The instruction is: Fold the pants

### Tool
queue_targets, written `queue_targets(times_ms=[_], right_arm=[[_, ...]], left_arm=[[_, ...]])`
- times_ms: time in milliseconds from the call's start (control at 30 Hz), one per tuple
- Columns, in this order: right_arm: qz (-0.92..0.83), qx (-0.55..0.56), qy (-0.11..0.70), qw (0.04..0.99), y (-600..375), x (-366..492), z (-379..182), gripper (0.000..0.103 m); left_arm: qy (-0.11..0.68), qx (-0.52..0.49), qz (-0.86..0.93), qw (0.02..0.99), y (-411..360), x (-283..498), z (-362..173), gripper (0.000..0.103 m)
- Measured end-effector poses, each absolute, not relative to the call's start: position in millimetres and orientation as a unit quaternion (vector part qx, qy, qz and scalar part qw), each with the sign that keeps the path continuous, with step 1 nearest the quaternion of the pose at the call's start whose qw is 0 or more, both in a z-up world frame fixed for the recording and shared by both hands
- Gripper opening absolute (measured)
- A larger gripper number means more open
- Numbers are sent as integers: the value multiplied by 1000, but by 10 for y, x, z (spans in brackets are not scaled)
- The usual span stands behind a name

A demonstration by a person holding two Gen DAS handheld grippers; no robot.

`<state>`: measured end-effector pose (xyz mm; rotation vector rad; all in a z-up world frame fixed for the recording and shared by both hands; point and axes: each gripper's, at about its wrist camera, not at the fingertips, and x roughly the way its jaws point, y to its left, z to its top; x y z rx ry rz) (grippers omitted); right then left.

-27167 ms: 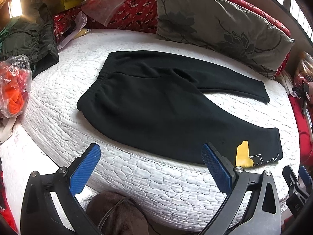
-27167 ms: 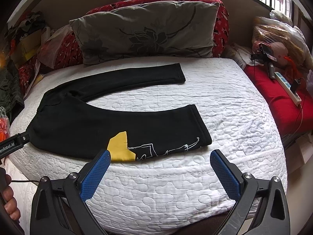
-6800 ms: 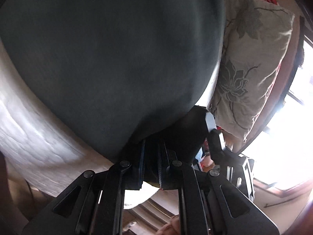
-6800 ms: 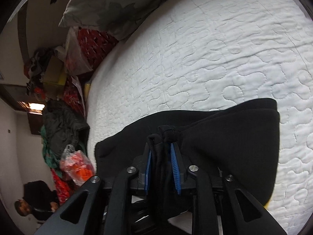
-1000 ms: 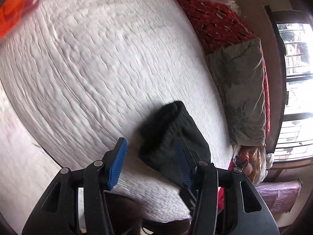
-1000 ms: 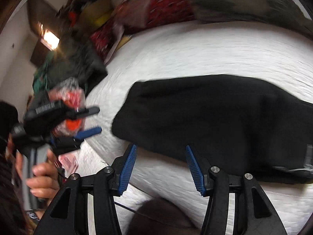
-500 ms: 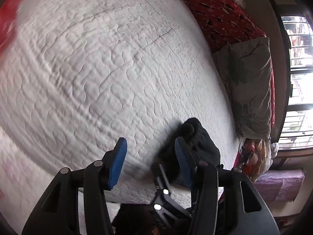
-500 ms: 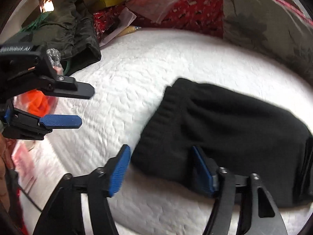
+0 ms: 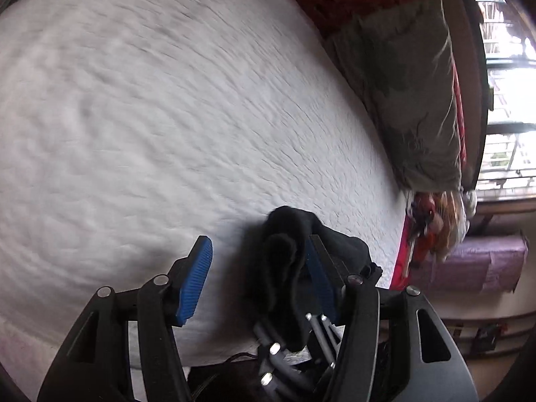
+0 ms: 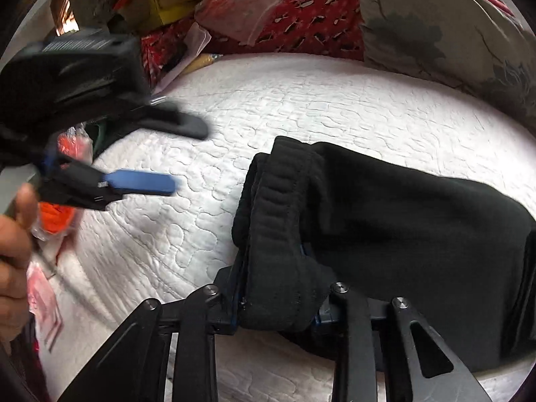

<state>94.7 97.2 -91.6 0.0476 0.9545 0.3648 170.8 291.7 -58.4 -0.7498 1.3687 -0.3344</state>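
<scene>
Black fleece pants (image 10: 385, 207), one pair, lie on the white quilted bed (image 10: 301, 107) already doubled into a long narrow bundle, waistband end toward us, the rest running off to the right. We judge the leg-on-leg fold done; at least one more fold along the length looks outstanding.

Right gripper (image 10: 278, 288): its jaws have just been closing and now pinch the ribbed waistband corner, cloth bunched between the blue pads. It has hold.

Left gripper (image 9: 258, 278): its jaws have just been opening a little and stand roughly half apart. In the left wrist view a lump of the black cloth sits between them, lying against the right-hand pad; the other pad is clear of it. We count no grip there yet. In the right wrist view this gripper hangs blurred over the bed, apart from the pants, with a person's hand (image 10: 13, 244) behind it.

Count: two grippers, one pair of pants, one grey floral pillow (image 10: 445, 23) at the bed's far edge, one orange bagged item (image 10: 58, 216) at left. Clutter beyond the bed we could not tally.
</scene>
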Motion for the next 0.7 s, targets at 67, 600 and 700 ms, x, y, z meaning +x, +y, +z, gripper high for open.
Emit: queue_targets(times_ms=[67, 600, 700], right_arm=[[177, 27, 455, 872, 965, 934, -909, 30], [200, 78, 473, 854, 640, 805, -822, 29], [210, 86, 467, 855, 526, 690, -715, 29]], left_arm=[[626, -339, -161, 684, 2790, 1764, -659, 62], [629, -408, -151, 644, 2559, 1517, -745, 21], [623, -435, -156, 631, 2555, 1427, -678, 21]])
